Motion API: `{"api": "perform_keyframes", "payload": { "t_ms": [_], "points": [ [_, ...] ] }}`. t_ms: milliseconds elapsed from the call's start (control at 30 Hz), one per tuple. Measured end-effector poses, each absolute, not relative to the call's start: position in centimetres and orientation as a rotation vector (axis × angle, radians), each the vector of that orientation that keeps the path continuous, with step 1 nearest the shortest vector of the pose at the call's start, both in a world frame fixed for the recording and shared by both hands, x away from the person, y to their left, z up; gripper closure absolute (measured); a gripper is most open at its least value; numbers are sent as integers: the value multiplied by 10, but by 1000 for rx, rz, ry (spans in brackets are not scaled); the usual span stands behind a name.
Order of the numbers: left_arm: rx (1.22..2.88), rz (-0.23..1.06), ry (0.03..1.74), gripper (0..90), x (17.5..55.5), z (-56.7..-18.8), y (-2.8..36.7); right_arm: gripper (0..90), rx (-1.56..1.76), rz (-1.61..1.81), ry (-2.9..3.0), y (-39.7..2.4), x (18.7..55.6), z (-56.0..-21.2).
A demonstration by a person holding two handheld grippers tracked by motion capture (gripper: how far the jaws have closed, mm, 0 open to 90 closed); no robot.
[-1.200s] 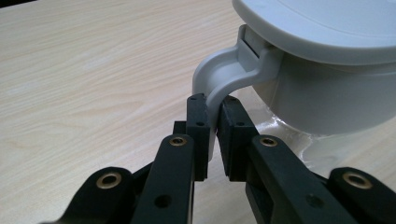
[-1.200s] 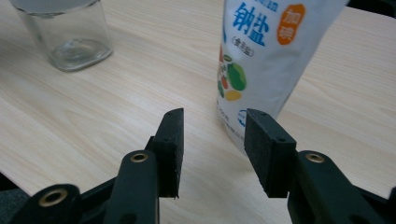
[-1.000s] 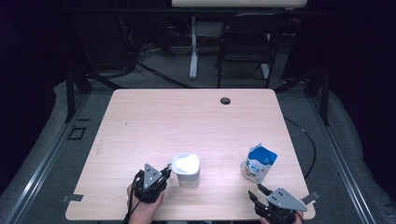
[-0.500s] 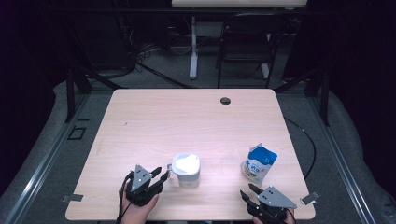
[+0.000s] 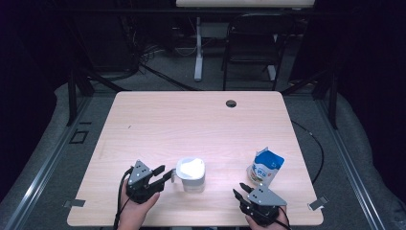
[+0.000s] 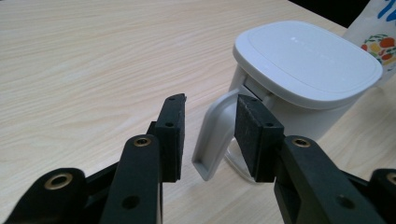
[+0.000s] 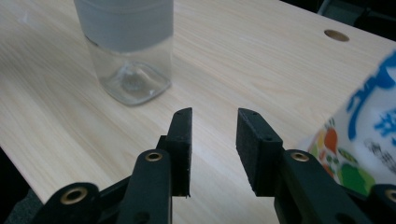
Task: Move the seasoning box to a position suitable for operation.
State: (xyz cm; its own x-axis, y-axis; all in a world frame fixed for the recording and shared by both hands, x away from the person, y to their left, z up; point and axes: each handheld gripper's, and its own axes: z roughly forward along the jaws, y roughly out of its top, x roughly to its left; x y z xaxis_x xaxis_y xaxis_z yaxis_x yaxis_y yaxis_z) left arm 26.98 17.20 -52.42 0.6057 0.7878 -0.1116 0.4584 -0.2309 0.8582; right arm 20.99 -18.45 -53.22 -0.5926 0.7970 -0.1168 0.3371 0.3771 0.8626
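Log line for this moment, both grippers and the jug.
left gripper: open, just opened, jaws astride jug handle, pads clear | right gripper: open, jaws just closing on nothing, beside pouch | jug: upright, lidded, on table

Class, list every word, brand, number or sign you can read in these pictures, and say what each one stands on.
Blue and white pouch: blue lettering and a round label with fruit or vegetable pictures, too blurred to read in the high view and both gripper views.
White-lidded jug: faint marks on its lid, unreadable.
Table: no text.
Nothing can be quoted.
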Motion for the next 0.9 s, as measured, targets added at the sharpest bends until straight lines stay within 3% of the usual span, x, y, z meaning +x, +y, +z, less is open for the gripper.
{"api": "perform_keyframes", "payload": {
  "t_ms": [467,900],
  "points": [
    [1892,397,984,663,287,-512,166,715,1025,1284,2096,-161,253,-508],
    [1952,364,898,803,295,-494,154,748,989,1274,2120,-147,270,-499]
  ]
}}
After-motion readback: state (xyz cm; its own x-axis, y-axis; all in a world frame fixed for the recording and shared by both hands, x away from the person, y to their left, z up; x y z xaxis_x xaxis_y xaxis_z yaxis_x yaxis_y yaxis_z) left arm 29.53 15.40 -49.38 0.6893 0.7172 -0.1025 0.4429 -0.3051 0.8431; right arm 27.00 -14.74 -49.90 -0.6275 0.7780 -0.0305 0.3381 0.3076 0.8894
